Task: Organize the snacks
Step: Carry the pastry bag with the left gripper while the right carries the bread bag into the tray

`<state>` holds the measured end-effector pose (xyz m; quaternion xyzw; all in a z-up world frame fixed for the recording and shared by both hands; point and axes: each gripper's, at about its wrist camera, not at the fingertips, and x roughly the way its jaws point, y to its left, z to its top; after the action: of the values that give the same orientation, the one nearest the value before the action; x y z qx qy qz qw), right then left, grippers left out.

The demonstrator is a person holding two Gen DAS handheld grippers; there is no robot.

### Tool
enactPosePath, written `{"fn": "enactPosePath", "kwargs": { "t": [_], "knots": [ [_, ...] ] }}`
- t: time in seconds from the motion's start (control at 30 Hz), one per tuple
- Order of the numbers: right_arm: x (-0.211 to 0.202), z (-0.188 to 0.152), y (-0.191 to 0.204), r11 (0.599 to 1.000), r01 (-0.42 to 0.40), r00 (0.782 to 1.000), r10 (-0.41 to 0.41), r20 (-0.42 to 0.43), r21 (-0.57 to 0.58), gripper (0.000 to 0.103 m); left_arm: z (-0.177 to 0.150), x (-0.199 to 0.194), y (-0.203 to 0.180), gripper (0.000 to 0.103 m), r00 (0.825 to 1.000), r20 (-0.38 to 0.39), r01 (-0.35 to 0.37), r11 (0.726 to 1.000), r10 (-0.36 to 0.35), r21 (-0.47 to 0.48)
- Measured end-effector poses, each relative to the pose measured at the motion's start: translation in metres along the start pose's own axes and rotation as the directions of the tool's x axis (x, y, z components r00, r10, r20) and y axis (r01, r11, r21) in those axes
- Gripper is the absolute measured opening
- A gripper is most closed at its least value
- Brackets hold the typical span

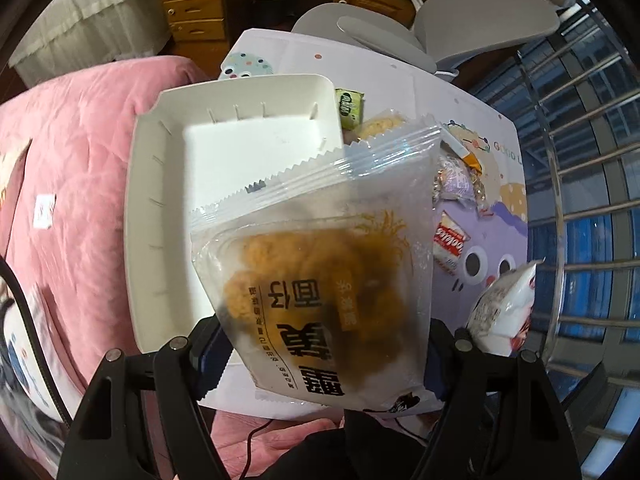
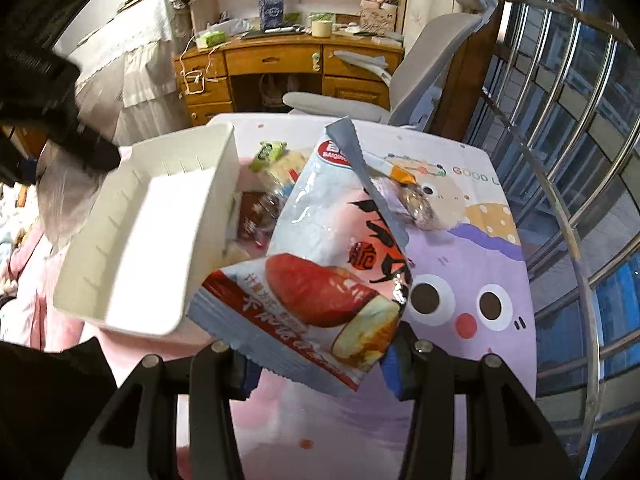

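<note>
Table mat (image 2: 476,208): "GOOD" printed at far edge, then letter cut off, in both views. Small red-white packet (image 1: 450,246): slanted script, roughly "Tooteles", uncertain. Green packet (image 1: 349,107): short word, too blurred. Clear pastry bag (image 1: 328,280): large black Chinese characters, upside down. Blue date bag (image 2: 320,280): red badge reading "BAIQING", cut off; big black Chinese characters; white Chinese line on red band.

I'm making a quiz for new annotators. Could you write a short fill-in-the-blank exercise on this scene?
1. The left gripper holds a clear packet with ____ pastry inside.
2. The right gripper holds a pale blue packet picturing a ____ snack.
3. The white bin holds ____ snacks.
4. The green wrapper lies ____ the bin.

Answers: golden-brown; red; no; outside
</note>
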<state>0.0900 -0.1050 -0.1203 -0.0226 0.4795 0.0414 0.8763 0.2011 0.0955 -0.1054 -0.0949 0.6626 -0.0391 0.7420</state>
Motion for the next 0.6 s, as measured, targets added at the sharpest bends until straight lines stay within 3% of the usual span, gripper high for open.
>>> {"fn": "enactPosePath", "kwargs": {
  "t": [0.27,0.4,0.6],
  "knots": [
    [-0.007,0.007,0.059,1.000,0.008,0.999,-0.009,0.039,0.030,0.048,0.007,-0.005,0.062,0.076,0.999,-0.003,0.038,0.997,-0.038,0.067],
    [-0.007,0.009,0.087,1.000,0.006,0.999,-0.007,0.054,0.027,0.048,0.014,-0.003,0.090,0.076,1.000,-0.006,0.013,0.996,-0.012,0.084],
    [-0.007,0.016,0.124,1.000,-0.016,0.997,0.015,0.072,0.002,0.048,0.026,0.011,0.119,0.076,0.997,-0.072,0.043,0.995,-0.036,0.088]
  ]
}}
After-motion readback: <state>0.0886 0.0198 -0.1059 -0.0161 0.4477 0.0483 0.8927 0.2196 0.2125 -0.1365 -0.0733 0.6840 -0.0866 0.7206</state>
